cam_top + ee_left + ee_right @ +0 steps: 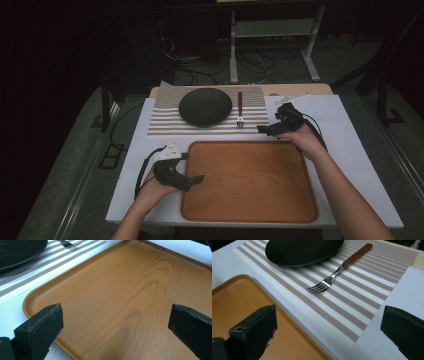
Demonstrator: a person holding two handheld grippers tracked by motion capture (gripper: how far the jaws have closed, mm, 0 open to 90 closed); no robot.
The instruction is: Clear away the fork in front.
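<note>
A wooden tray point(250, 210) lies at the front middle of the white table, its rim point(35, 291) in the left gripper view and its corner point(239, 280) in the right gripper view. Behind it a striped placemat point(165, 122) carries a dark plate point(205, 106) and a wood-handled fork point(240, 109). My left gripper point(199, 178) hovers open over the tray's left edge, its jaws wide apart and empty. My right gripper point(263, 129) is open just past the tray's far right corner, right of the fork point(337, 272) and plate point(302, 250).
The white table top point(360, 165) ends close behind the placemat. Beyond it stand a metal frame point(272, 30) and loose cables point(200, 75) on the floor. Cables trail from both grippers.
</note>
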